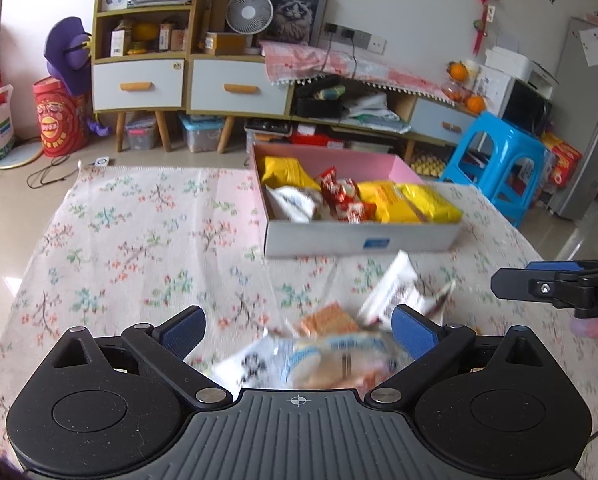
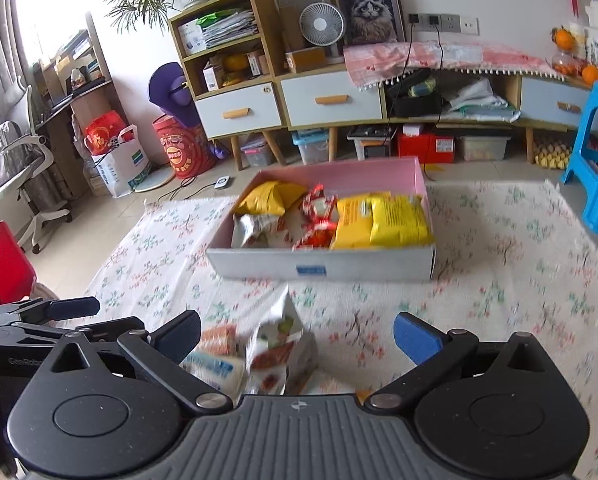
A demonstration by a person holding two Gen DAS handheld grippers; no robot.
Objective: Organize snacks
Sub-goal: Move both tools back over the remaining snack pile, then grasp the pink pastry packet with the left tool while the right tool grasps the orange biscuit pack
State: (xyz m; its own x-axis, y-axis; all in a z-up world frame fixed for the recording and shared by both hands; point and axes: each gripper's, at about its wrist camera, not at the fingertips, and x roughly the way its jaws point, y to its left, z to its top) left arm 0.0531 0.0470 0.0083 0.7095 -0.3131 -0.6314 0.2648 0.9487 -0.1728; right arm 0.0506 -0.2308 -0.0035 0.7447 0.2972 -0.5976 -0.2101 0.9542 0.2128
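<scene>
Left gripper (image 1: 297,334) and right gripper (image 2: 297,338) both spread wide above loose foil snack packets (image 2: 275,348) on the floral tablecloth (image 1: 139,240); behind them, pink-lined cardboard box (image 1: 363,242) holds yellow bags (image 2: 383,220)

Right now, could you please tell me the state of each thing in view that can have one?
Left gripper: open, over loose packets.
Right gripper: open, holding nothing.
Shallow pink-lined cardboard box: lidless, partly filled with snacks.
Yellow snack bags: lying in the box.
Loose snack packets: still on the floral tablecloth.
White cabinet drawers: shut.
</scene>
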